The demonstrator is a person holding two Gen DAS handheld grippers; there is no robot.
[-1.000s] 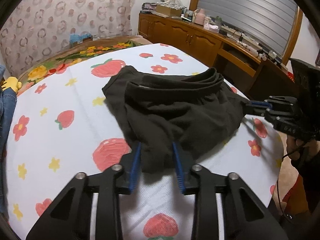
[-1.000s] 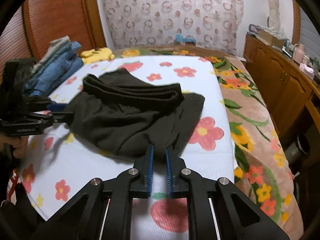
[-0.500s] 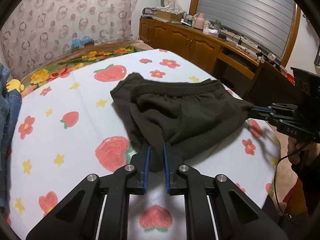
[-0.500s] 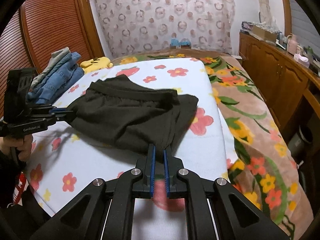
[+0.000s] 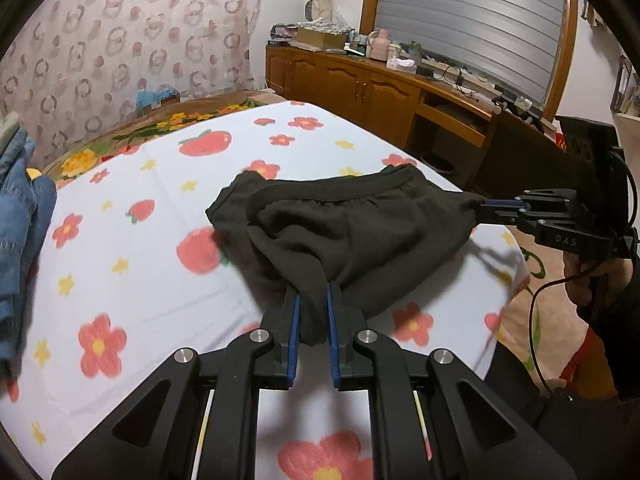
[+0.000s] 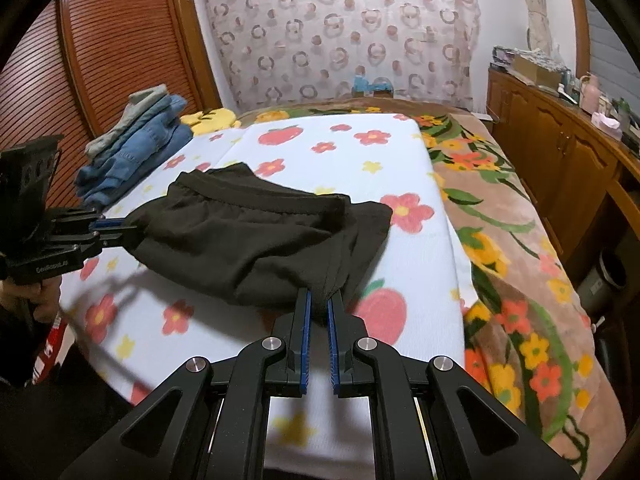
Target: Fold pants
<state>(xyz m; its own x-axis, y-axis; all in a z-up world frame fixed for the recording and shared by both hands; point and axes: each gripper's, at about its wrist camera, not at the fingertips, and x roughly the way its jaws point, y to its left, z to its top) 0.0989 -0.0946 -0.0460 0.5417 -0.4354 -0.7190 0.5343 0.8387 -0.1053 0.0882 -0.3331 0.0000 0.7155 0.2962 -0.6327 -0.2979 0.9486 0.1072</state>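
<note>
The black pants (image 5: 352, 232) hang bunched over a bed with a white fruit-and-flower sheet (image 5: 140, 264), their waistband toward the far side. My left gripper (image 5: 312, 312) is shut on one near end of the pants. My right gripper (image 6: 318, 308) is shut on the other end; it also shows in the left wrist view (image 5: 500, 208), and the left gripper shows in the right wrist view (image 6: 108, 226). The pants (image 6: 256, 240) are stretched between the two grippers and lifted partly off the sheet.
A stack of folded jeans (image 6: 136, 148) lies at the bed's far left, with a yellow item (image 6: 212, 118) beside it. A wooden cabinet (image 5: 380, 92) with clutter runs along the right. A floral blanket (image 6: 512, 248) covers the bed's right side.
My left gripper closed on the pants' end. Both grippers rose and pulled apart, lifting and stretching the pants off the sheet.
</note>
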